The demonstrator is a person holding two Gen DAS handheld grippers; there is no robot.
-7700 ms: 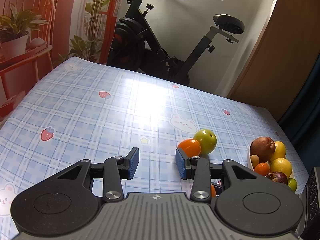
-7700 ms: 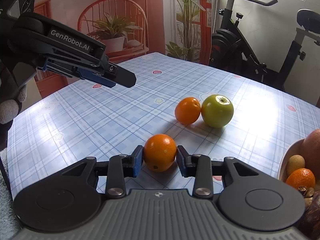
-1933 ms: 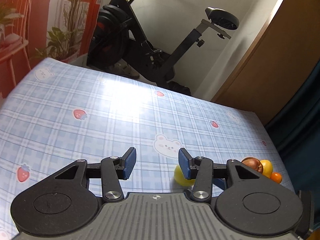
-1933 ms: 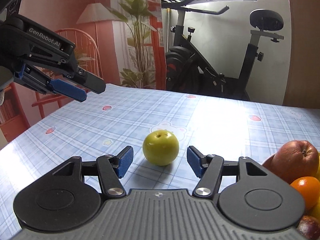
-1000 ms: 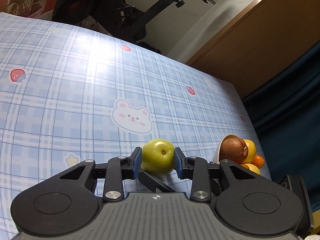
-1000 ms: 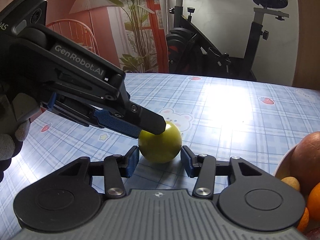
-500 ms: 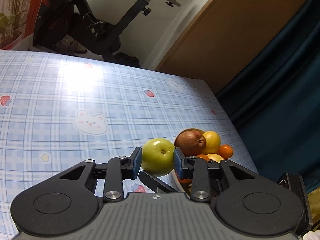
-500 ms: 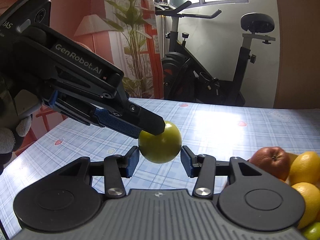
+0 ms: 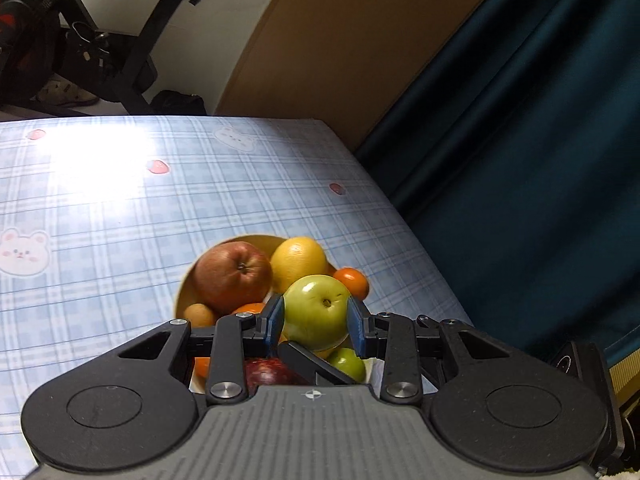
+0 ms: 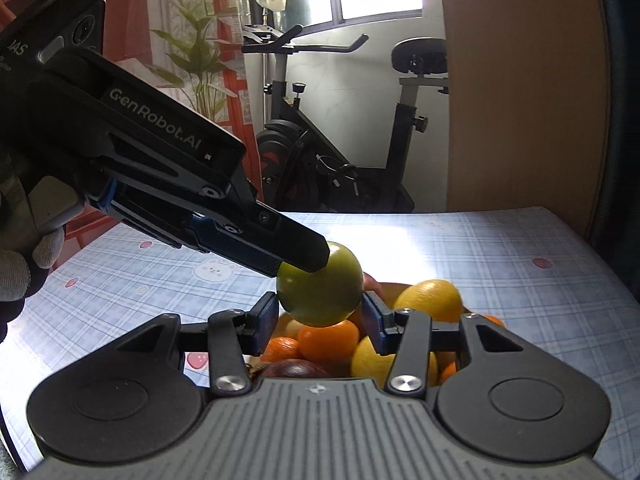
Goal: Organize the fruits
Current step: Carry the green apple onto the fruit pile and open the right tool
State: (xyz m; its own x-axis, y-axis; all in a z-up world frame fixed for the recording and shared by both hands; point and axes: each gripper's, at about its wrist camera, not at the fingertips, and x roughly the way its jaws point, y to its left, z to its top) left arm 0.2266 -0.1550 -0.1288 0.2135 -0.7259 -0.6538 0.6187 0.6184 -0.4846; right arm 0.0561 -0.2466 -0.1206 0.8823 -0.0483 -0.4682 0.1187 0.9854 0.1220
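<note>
A green apple (image 9: 316, 310) hangs in the air just above a fruit bowl (image 9: 181, 298). My left gripper (image 9: 316, 318) is shut on it, one blue pad on each side. My right gripper (image 10: 320, 316) is also shut on the same green apple (image 10: 320, 290), gripping it lower down. In the right wrist view the left gripper (image 10: 296, 256) reaches in from the left, a gloved hand behind it. The bowl holds a red apple (image 9: 232, 276), a yellow citrus (image 9: 298, 260), oranges (image 10: 328, 340) and several other fruits, partly hidden by the grippers.
The bowl stands near the right edge of a table with a blue plaid cloth (image 9: 100, 220). A dark blue curtain (image 9: 520, 160) hangs just beyond that edge. An exercise bike (image 10: 340, 168) and a wooden panel (image 10: 520, 100) stand behind the table.
Both grippers have lifted the green apple off the cloth and carried it to the right. It was beside the bowl half a second ago and now hangs over the fruit.
</note>
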